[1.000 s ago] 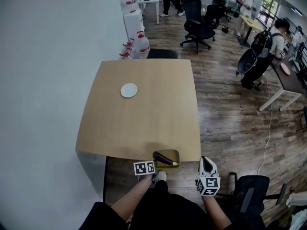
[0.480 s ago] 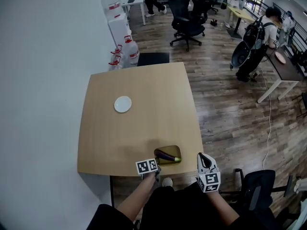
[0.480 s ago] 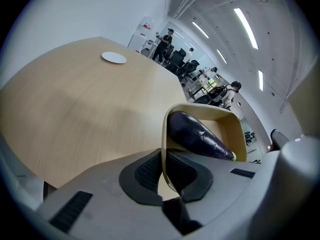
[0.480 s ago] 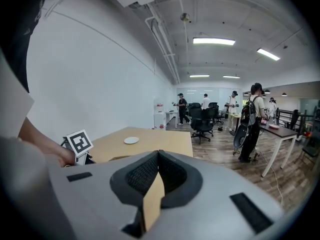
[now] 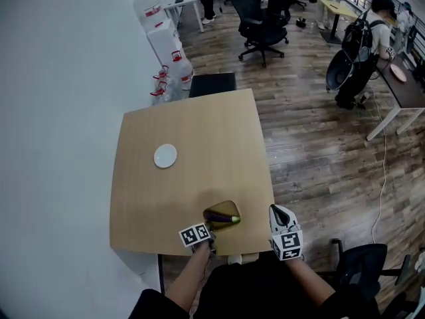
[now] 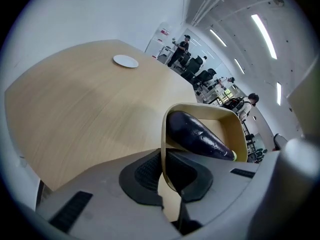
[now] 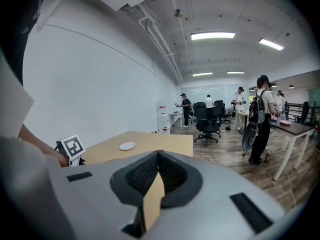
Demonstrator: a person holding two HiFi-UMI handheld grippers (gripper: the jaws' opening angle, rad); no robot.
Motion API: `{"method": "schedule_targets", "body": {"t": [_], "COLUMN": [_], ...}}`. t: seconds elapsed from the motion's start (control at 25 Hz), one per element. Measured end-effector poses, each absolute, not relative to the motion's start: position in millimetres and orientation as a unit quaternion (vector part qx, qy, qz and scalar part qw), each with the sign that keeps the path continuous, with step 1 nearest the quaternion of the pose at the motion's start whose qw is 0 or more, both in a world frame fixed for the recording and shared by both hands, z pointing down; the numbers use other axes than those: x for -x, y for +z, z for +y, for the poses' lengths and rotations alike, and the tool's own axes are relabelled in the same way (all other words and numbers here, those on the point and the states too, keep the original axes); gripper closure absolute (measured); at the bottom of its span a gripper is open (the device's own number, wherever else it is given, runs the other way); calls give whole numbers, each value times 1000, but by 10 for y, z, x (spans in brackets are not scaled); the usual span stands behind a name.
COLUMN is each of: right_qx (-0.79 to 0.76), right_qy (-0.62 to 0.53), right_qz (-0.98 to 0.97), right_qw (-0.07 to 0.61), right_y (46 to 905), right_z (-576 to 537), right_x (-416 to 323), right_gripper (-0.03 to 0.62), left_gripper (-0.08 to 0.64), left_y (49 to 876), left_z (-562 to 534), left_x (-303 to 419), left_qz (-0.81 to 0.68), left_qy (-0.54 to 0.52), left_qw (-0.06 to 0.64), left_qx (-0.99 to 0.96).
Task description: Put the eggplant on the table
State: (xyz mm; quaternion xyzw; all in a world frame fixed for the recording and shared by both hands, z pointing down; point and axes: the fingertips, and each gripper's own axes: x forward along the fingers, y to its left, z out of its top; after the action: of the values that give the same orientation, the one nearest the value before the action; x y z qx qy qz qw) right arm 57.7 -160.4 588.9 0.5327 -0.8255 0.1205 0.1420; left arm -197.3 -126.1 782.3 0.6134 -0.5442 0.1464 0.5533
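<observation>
A dark purple eggplant (image 5: 222,218) (image 6: 197,134) lies in a shallow tan dish (image 5: 224,207) (image 6: 200,106). My left gripper (image 5: 210,231) (image 6: 162,159) is shut on the dish's near rim. It holds the dish just over the front edge of the wooden table (image 5: 192,138). My right gripper (image 5: 276,212) (image 7: 159,154) hovers at the table's front right corner. Its jaws are together with nothing in them. A small white plate (image 5: 165,156) (image 6: 125,61) (image 7: 127,146) lies on the table's far left part.
Water jugs (image 5: 163,78) and a black box (image 5: 212,84) stand beyond the table's far edge, by the white wall. Office chairs (image 5: 262,25) and people (image 5: 362,52) are on the wood floor farther back. A black chair (image 5: 362,264) is at my lower right.
Both grippers have moved forward. The dish with the eggplant, first at the table's front edge, now hangs over the tabletop. The left gripper's hold is unchanged.
</observation>
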Motion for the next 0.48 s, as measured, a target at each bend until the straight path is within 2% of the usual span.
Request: {"method": "schedule_targets", "body": {"t": [0.48], "right_qx": [-467], "right_qy": [161], "right_qz": [-858], "right_qw": [142], "right_y": [6018], "right_z": [-2452], "right_x": [-717], "right_gripper": [532], "left_gripper": [541], "left_y": [7919], "left_z": [-2342], "left_x": [1605], "left_qz": [-580], "left_qy": [176], "left_qw": [530], "left_qx": [-593]}}
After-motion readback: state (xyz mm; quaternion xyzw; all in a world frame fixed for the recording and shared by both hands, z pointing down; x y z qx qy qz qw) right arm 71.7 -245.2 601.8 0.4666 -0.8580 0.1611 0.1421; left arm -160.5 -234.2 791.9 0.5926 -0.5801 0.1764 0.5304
